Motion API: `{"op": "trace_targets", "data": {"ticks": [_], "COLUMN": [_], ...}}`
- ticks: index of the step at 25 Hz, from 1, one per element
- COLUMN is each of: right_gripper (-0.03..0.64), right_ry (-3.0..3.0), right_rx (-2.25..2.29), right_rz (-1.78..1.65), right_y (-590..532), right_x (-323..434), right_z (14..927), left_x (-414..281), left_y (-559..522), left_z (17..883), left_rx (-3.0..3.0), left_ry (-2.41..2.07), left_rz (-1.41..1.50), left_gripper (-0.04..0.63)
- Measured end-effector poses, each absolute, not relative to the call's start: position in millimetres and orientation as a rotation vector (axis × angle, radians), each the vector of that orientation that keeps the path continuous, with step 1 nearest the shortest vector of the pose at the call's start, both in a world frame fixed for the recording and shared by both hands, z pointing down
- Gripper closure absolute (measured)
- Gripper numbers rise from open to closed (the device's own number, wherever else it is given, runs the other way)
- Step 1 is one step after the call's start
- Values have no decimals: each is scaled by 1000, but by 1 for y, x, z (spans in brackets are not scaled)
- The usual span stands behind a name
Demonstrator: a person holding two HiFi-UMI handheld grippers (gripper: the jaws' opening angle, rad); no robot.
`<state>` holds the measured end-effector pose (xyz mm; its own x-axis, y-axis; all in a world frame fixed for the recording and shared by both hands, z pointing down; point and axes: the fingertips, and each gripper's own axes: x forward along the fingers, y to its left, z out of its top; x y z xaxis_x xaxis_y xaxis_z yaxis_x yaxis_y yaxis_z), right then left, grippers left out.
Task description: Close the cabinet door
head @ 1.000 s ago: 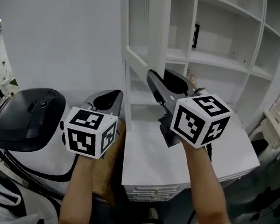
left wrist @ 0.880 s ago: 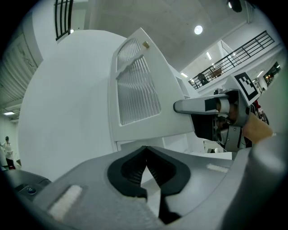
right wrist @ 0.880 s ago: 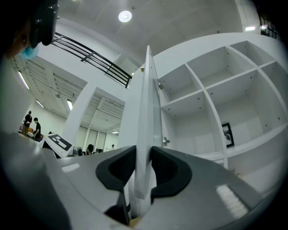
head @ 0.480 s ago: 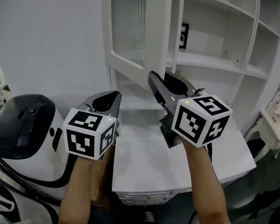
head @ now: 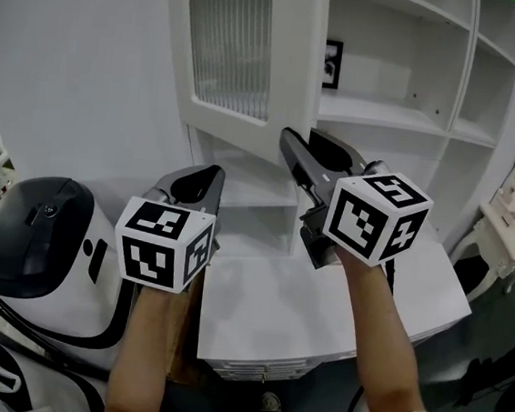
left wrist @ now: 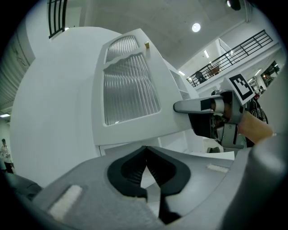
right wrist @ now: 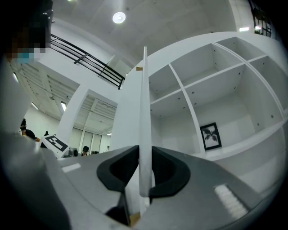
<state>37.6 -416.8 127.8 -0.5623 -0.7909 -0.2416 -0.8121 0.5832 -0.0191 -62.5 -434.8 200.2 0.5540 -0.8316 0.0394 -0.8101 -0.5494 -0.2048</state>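
The white cabinet door with a ribbed glass pane stands swung out from the shelf cabinet. My right gripper is shut on the door's lower free edge; in the right gripper view that thin edge runs straight up between the pads of the right gripper. My left gripper hangs shut and empty below the door and to its left, apart from it. From the left gripper I see the door's face and the right gripper clamped at its edge.
A framed picture stands on a shelf behind the door. The white counter with drawers lies under both arms. A black-and-white rounded machine sits low at the left. A white dresser stands at the right.
The door has swung with my right gripper on its edge, and its ribbed face now shows much wider. Both grippers have shifted sideways along with it; the left stays shut.
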Motion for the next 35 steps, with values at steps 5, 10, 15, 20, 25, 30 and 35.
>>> {"op": "trace_targets", "data": {"ticks": [5, 10, 15, 20, 25, 30, 35], "right_gripper": [523, 512, 495, 479, 444, 434, 434], "right_ry": [2568, 2563, 2545, 2518, 2487, 2482, 2480], "right_rx": [-1348, -1353, -1395, -1457, -1489, -1504, -1511], "right_rz": [139, 131, 148, 203, 195, 188, 195], "right_y": [-427, -444, -464, -481, -498, -514, -529], "right_x": [44, 58, 74, 88, 101, 108, 113], "right_z": [134, 133, 131, 130, 131, 131, 130], "left_x": [-63, -53, -45, -33, -21, -14, -12], "left_y": [-439, -452, -468, -483, -499, -514, -528], "left_z": [201, 199, 195, 195, 197, 200, 198], "left_rx": [-2605, -2596, -2599, -2594, -2598, -2605, -2604], "left_ry": [1390, 1395, 1407, 1405, 1400, 1400, 1413], "left_rz": [-181, -187, -182, -190, -197, -198, -179], "left_gripper": [595, 595, 595, 595, 595, 595, 595]}}
